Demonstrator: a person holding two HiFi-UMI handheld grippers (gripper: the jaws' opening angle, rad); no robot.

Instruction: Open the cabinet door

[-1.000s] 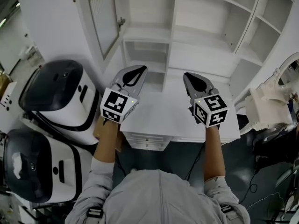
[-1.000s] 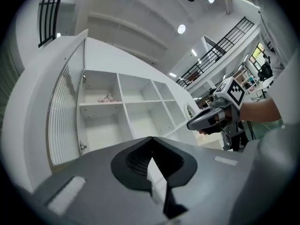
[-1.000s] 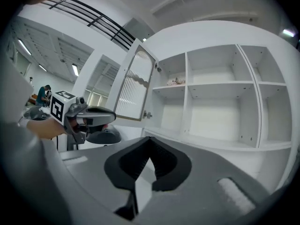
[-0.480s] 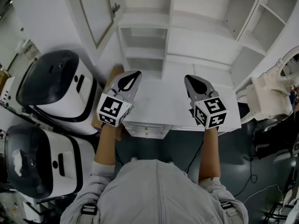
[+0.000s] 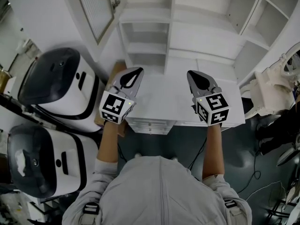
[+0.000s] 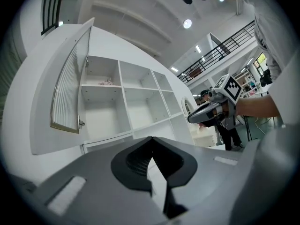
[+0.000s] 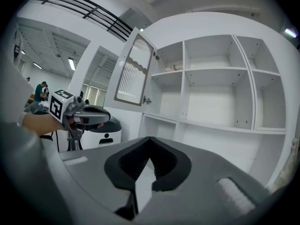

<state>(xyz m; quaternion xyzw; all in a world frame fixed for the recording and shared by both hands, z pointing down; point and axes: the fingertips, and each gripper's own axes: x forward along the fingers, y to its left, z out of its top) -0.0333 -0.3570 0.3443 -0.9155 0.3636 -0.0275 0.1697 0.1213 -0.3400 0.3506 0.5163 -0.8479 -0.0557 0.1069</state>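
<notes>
1. White shelving [image 5: 187, 32] is seen behind the counter [image 5: 164, 104]; the cabinet door [image 5: 96, 11] stands swung out at upper left.
2. The left claw [image 5: 136, 71] and right claw [image 5: 192, 74] are closed on nothing, level over the counter.
3. No further pull is judged needed; the door is best left untouched.

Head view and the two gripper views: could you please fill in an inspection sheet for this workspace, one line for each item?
Surface: white cabinet counter, nothing seen on it.
Job's things: cabinet door stands swung open to the left; shelves exposed.
Clutter: small pale things on an upper shelf, too small to tell; brown cardboard by the counter's left edge.
Grippers: left hand-held gripper and right hand-held gripper both shut, empty, held over the counter.
Cables: thin cables on the dark floor at right.
Surroundings: two white-and-black machines at left.
</notes>
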